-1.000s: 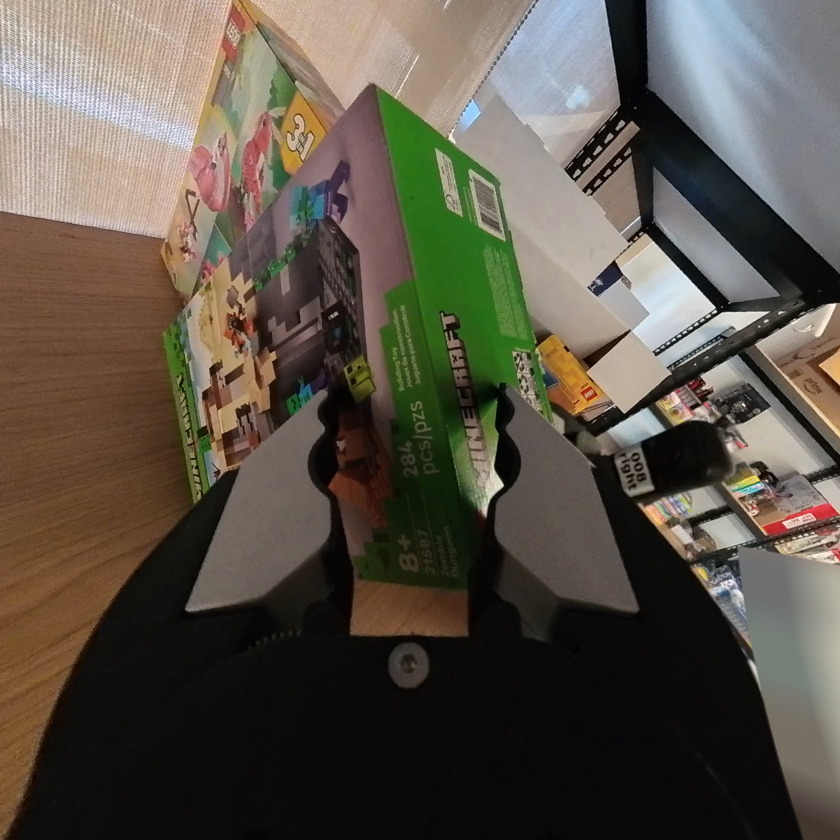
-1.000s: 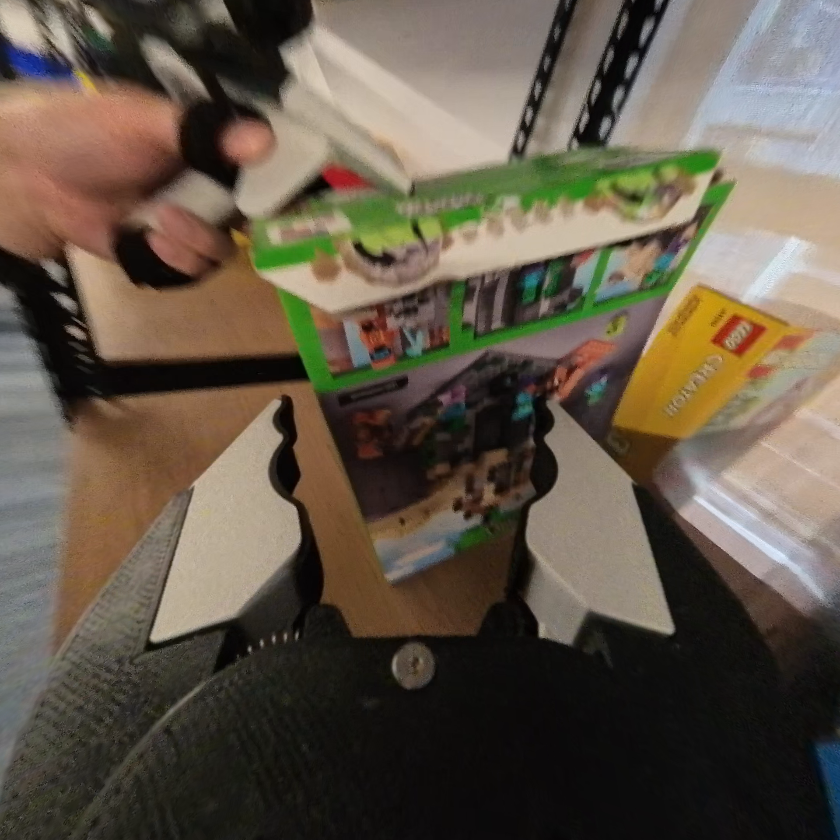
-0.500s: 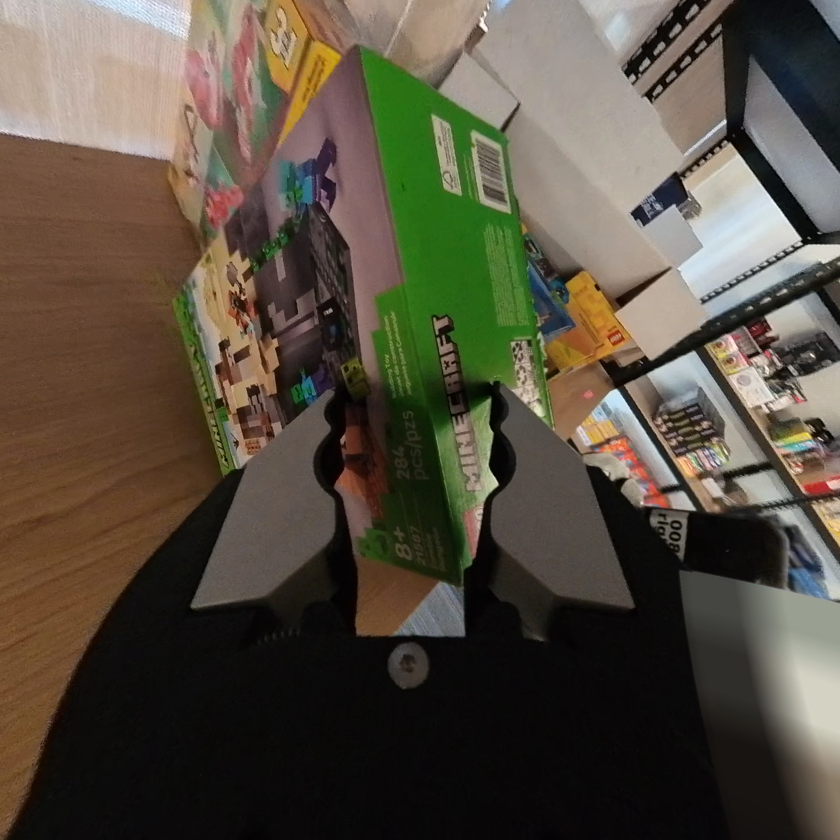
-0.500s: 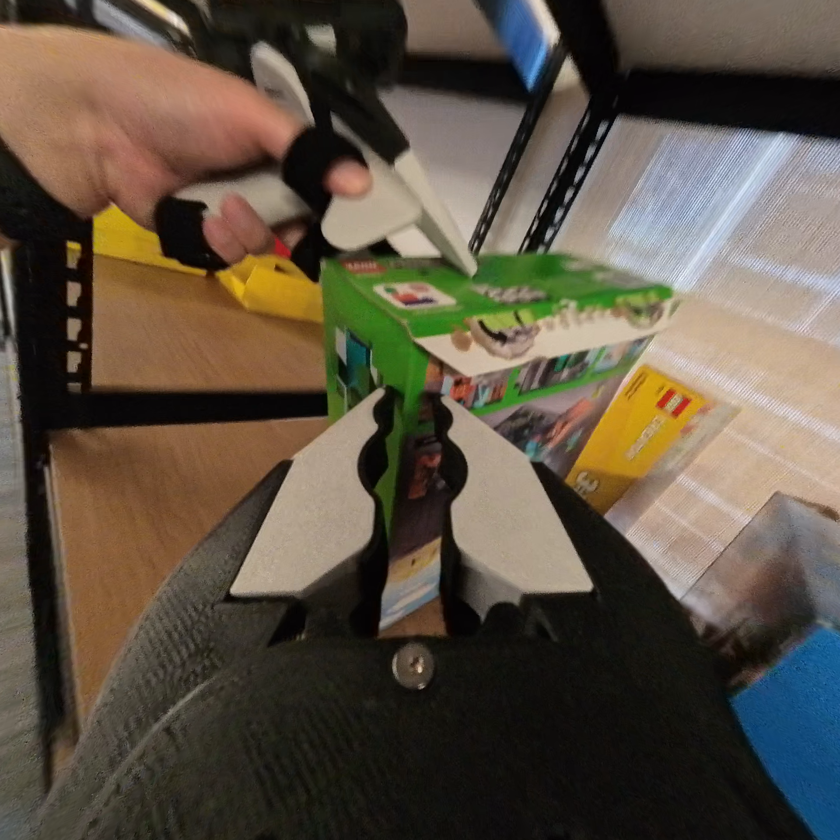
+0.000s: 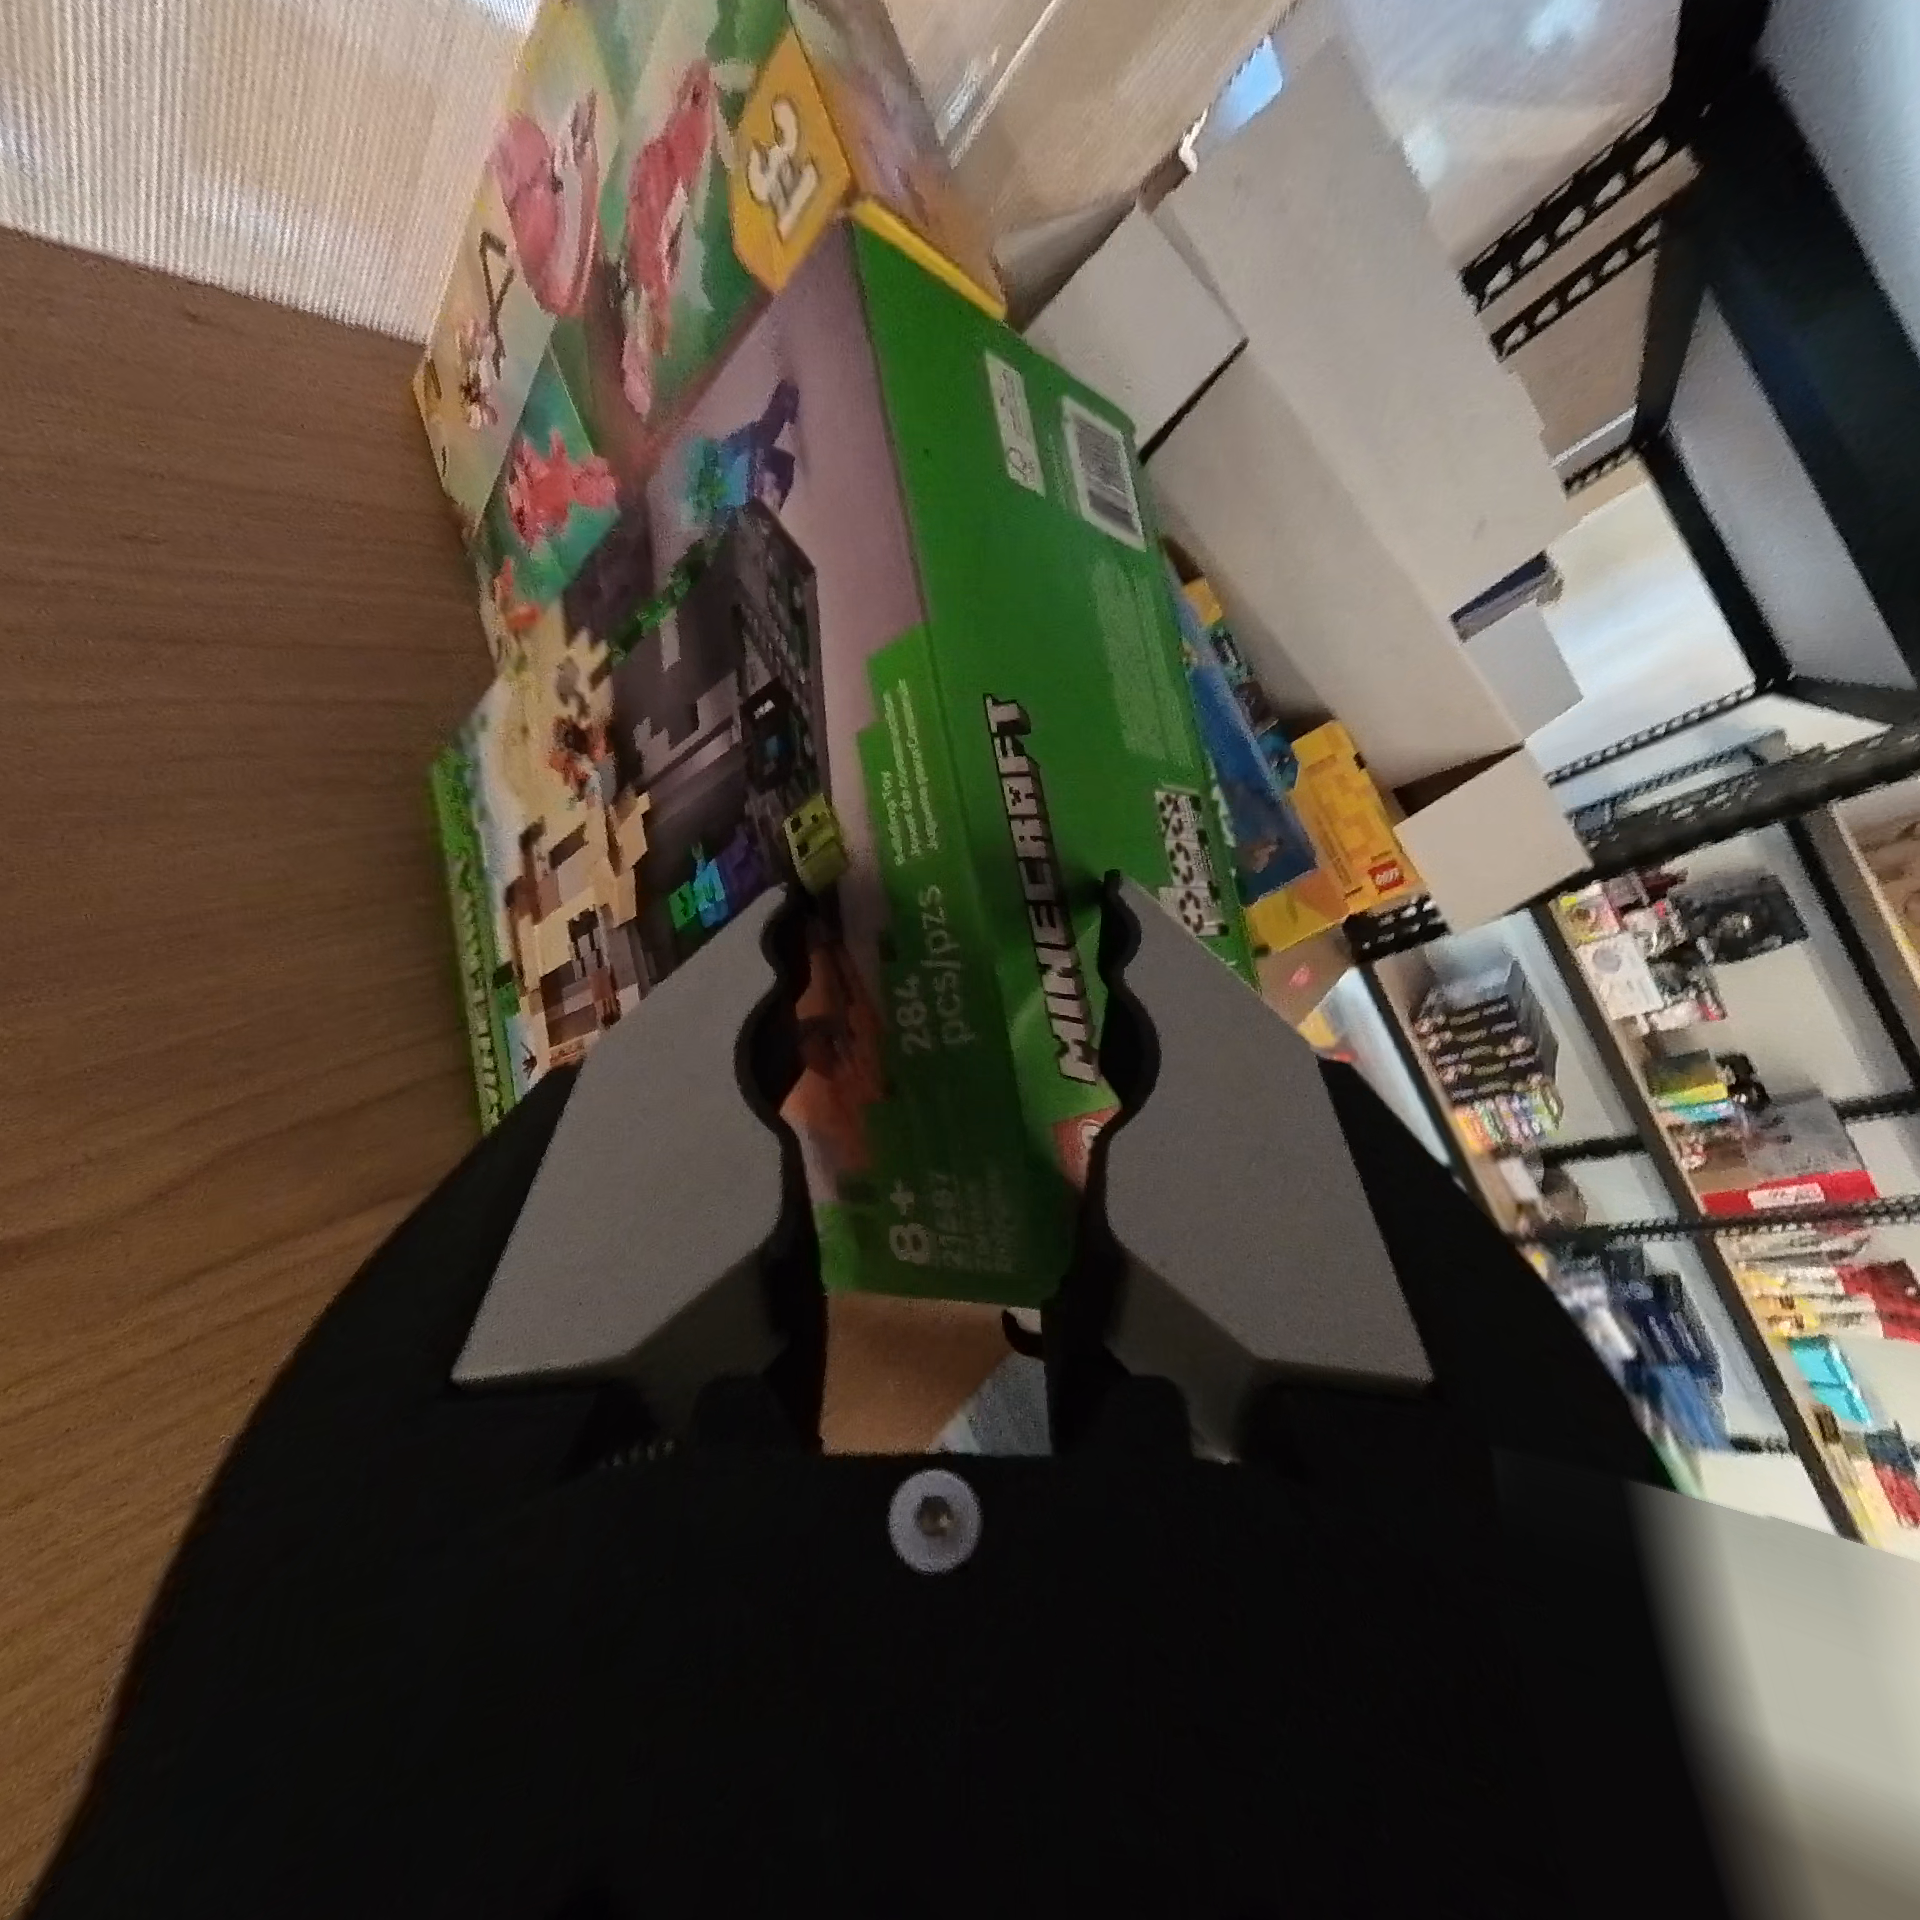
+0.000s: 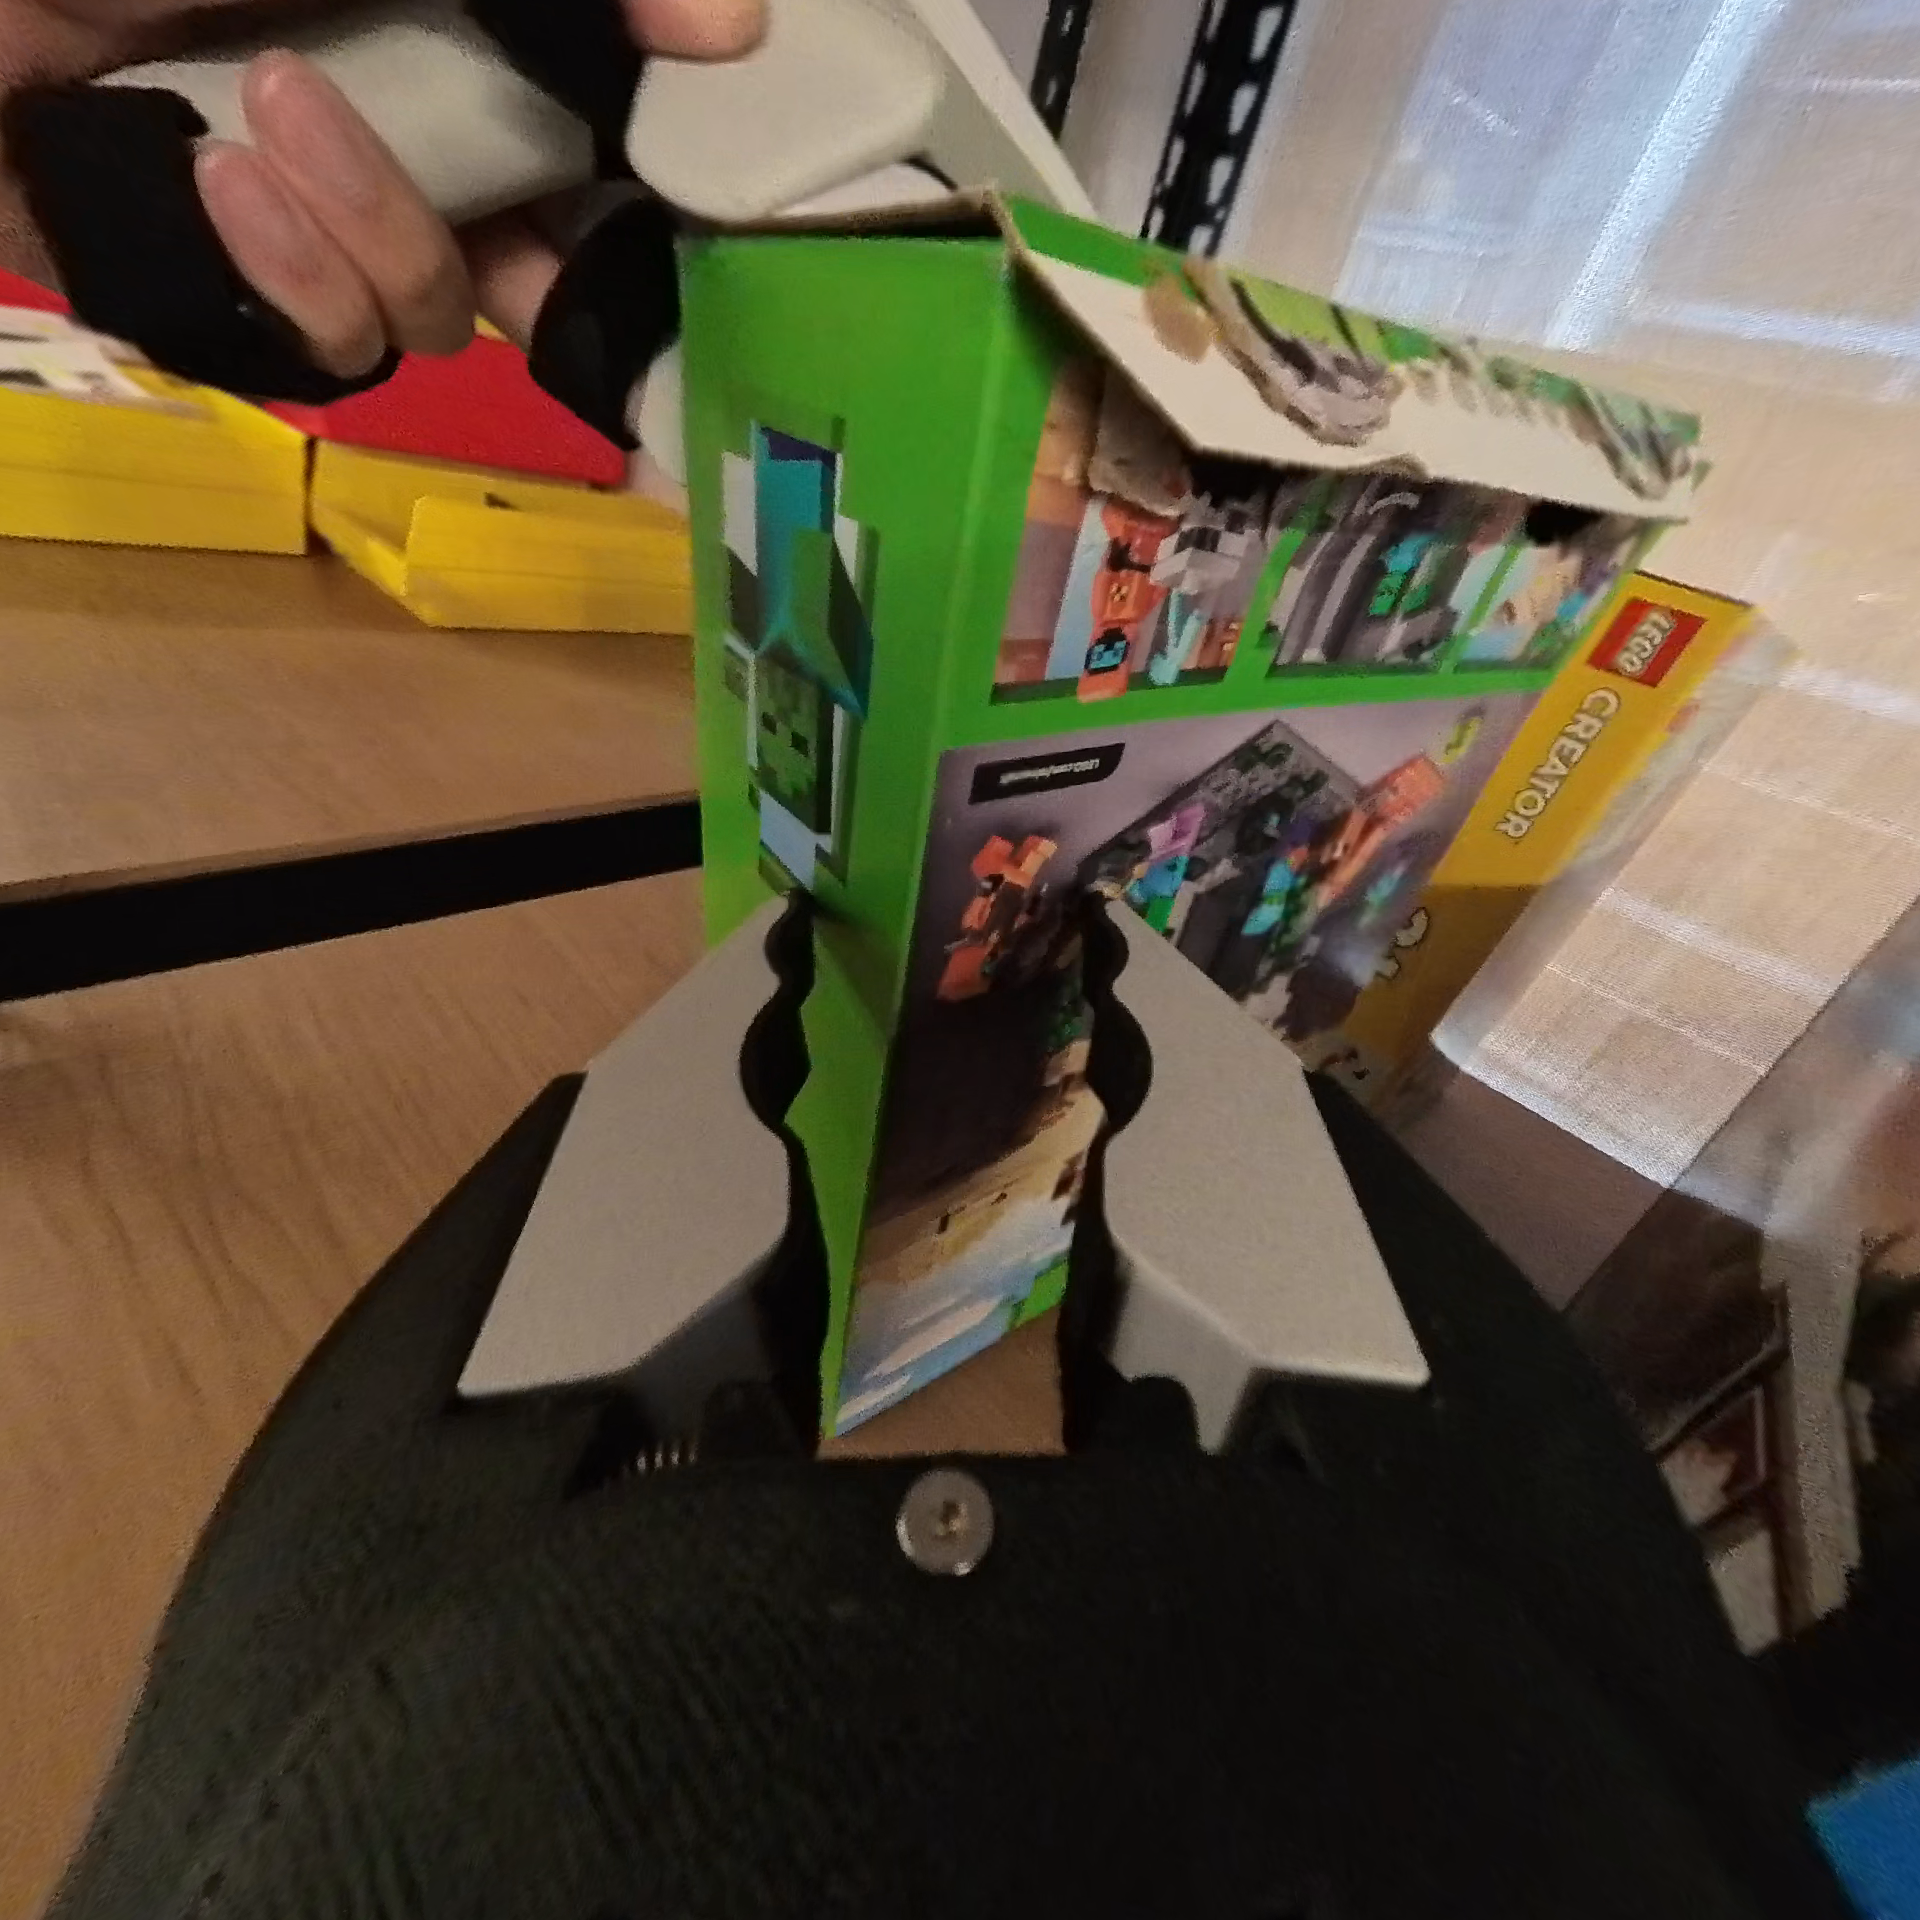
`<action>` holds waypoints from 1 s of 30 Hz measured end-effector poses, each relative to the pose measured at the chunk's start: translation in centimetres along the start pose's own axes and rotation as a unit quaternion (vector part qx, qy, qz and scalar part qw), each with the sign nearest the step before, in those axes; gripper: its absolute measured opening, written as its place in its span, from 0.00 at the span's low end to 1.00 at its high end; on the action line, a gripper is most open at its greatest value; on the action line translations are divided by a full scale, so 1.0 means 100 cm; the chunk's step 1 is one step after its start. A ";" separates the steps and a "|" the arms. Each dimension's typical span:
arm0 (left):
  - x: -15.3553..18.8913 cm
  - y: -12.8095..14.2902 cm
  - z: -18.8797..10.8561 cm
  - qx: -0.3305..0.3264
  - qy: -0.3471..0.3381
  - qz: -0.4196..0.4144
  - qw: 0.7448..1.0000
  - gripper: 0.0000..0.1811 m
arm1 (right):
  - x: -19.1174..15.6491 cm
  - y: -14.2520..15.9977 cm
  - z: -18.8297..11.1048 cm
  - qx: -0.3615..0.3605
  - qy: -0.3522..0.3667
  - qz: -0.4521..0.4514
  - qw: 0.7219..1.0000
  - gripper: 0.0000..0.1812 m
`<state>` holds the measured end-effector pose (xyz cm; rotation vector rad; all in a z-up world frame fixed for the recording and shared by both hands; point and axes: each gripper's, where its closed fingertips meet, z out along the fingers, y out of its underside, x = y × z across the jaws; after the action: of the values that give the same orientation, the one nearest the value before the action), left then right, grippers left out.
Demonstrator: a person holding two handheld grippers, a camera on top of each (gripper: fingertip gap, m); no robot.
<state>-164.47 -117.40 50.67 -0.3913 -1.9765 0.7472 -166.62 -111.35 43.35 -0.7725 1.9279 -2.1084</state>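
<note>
**Two grippers clamped on one green toy box**

Left wrist view: the left gripper (image 5: 951, 1060) has its two grey fingers (image 5: 644, 1174) closed against the narrow end of a green toy box (image 5: 997, 644), one finger on each broad face, so the box is pinched between them. The box runs from the centre of the frame toward the upper middle, above a wooden shelf (image 5: 208, 727) that fills the left side. Behind it, at upper centre, stands a yellow toy box (image 5: 623, 208) with pink animals on its front. White cartons (image 5: 1299, 436) lie to the upper right, and black metal racking (image 5: 1766, 520) with stocked shelves fills the right edge.

Right wrist view: the right gripper (image 6: 945, 1070) pinches a lower corner of the same green toy box (image 6: 852, 582), which stands upright at frame centre on the wooden shelf (image 6: 260, 1143). Its torn top flap (image 6: 1299, 384) is lifted at upper right. At upper left, a person's hand (image 6: 312, 229) holds the left gripper's handle against the top edge of the box. The yellow toy box (image 6: 1558, 748) leans just behind, at right. Flat yellow and red boxes (image 6: 468, 520) lie on a farther shelf at left.
</note>
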 end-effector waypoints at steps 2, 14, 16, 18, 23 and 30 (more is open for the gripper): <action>0.000 0.002 -0.001 -0.029 -0.006 -0.001 1.000 0.28 | -0.014 -0.004 -0.005 0.003 0.015 0.007 1.000 0.25; 0.028 0.006 -0.037 -0.042 0.035 0.132 0.990 0.26 | -0.052 -0.048 -0.074 0.117 -0.079 -0.071 0.987 0.32; 0.044 0.001 -0.054 0.015 0.038 0.186 0.982 0.29 | -0.010 -0.068 -0.083 0.117 -0.062 -0.127 0.983 0.33; 0.060 0.010 -0.063 0.033 0.041 0.239 0.970 0.33 | 0.002 -0.092 -0.094 0.125 -0.149 -0.164 0.967 0.32; 0.088 0.048 -0.061 0.003 0.024 0.336 0.942 0.37 | 0.039 -0.120 -0.079 0.051 -0.265 -0.250 0.930 0.30; 0.049 0.044 -0.051 -0.033 -0.244 0.485 0.839 0.27 | 0.077 -0.109 -0.021 -0.078 -0.317 -0.263 0.908 0.02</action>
<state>-162.59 -109.53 52.97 -1.4270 -2.2172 1.5233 -171.93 -111.54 55.81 -1.9102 1.6347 -1.5977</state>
